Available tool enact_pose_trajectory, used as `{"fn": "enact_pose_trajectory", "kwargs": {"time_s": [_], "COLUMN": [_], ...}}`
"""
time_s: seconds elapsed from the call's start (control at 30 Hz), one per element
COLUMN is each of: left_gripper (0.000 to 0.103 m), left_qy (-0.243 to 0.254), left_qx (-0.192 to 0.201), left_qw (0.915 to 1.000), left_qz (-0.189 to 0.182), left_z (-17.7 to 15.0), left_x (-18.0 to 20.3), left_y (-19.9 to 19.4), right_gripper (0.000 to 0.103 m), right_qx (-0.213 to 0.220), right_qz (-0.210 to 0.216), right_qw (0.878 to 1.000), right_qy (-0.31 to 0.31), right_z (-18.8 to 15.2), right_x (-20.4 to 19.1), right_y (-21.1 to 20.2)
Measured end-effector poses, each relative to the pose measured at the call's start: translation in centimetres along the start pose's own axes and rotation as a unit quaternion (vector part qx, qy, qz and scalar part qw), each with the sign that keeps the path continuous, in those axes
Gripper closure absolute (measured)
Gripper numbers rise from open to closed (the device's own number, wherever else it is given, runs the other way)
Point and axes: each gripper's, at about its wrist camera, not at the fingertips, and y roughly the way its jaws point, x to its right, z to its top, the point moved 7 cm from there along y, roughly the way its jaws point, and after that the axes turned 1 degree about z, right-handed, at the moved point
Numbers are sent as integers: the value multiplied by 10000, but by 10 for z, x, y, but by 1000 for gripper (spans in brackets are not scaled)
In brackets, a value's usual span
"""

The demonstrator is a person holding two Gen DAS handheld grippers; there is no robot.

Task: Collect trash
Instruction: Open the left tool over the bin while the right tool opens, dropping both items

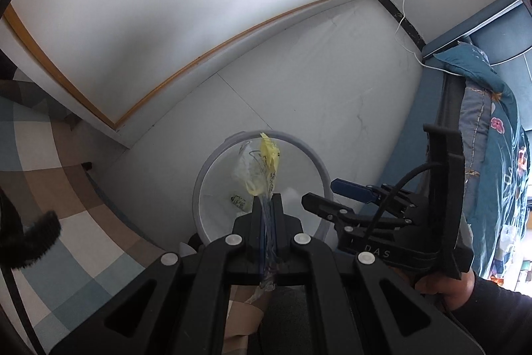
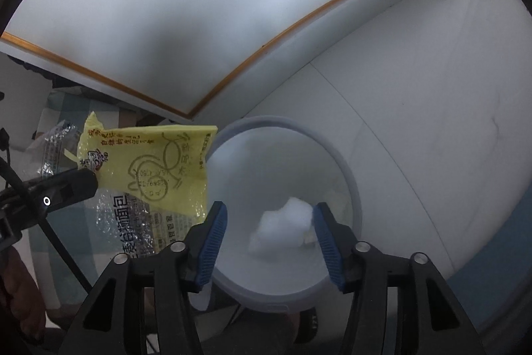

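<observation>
crumpled yellow-and-clear plastic wrapper (image 1: 264,168) sits pinched in the closed left gripper (image 1: 267,205) over the round white plastic bin (image 2: 349,175), white tissue wad (image 2: 286,227) inside; right gripper (image 2: 269,235) gapes empty above it, on pale floor tiles (image 1: 316,82).

You're getting soft, cool daylight in both views, no hard glare. Fisheye bends the orange-trimmed white wall panel (image 1: 159,22) and blacks out the corners. Right wrist view is hazier: a broad grey shadow on the wall, the crumpled white tissue wad (image 2: 286,227) smeared with blur, while the yellow printed plastic wrapper (image 2: 149,168) reads sharp
</observation>
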Motion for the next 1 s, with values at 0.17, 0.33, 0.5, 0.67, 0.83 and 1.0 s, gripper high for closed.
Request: {"fn": "enact_pose_trajectory", "kwargs": {"time_s": [0.17, 0.33, 0.5, 0.67, 0.83, 1.0], "left_gripper": [103, 103, 103, 101, 49, 37], "left_qy": [-115, -10, 119, 161, 106, 0], "left_qx": [-155, -291, -473, -932, -1009, -790], "left_qw": [9998, 9995, 9987, 9955, 9939, 9958], "left_qz": [51, 93, 148, 104, 423, 459], "left_z": [1, 1, 0, -5, -6, -4], "left_x": [-5, 5, 10, 17, 11, 7], "left_y": [8, 17, 24, 37, 37, 23], "right_gripper": [40, 40, 40, 38, 37, 34], "right_qx": [-84, 54, 232, 317, 392, 456], "right_qz": [46, 27, -51, -73, 0, 12], "right_qw": [9998, 9993, 9983, 9960, 9955, 9955], "right_qy": [170, 357, 530, 831, 868, 830], "right_z": [-13, -23, -25, -21, -18, -19], "right_x": [8, 24, 35, 53, 57, 50], "right_y": [-6, -26, -47, -59, -71, -67]}}
